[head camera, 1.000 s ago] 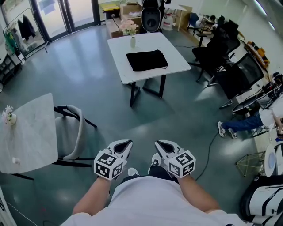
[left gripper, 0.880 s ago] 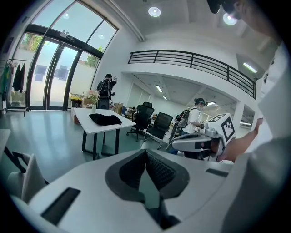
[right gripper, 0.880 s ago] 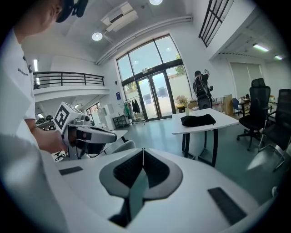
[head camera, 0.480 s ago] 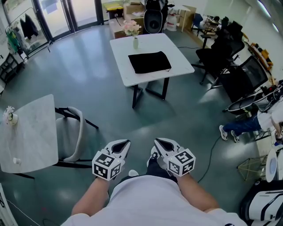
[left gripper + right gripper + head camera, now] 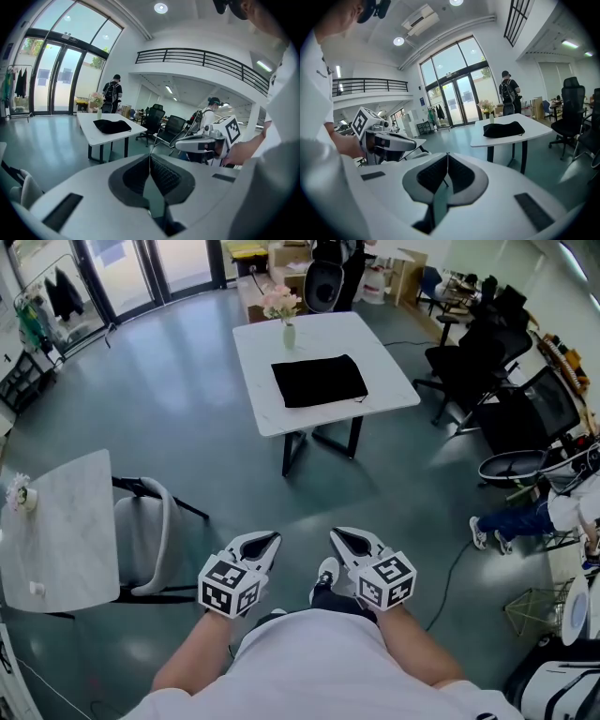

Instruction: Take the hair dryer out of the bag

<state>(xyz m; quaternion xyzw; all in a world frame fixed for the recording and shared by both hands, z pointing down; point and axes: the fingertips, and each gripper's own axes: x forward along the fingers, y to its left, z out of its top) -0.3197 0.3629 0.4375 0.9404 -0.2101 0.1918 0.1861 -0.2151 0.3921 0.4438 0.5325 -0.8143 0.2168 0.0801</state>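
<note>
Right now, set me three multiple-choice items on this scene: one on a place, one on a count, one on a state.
1. Where does the flat black fabric bag lie?
A on a shelf; B on the white rectangular table; C hanging from a hook.
2. The small vase of pink flowers: how many of its kind stand on that table?
A none; B three; C one.
3. How do the left gripper and right gripper stand?
A both shut, empty; B both wide open; C both shut on the bag.
Key: 1 B, the bag lies flat mid-table; 2 C, a single vase stands at the far edge; 3 A, each gripper view shows the pads together with nothing between.
</note>
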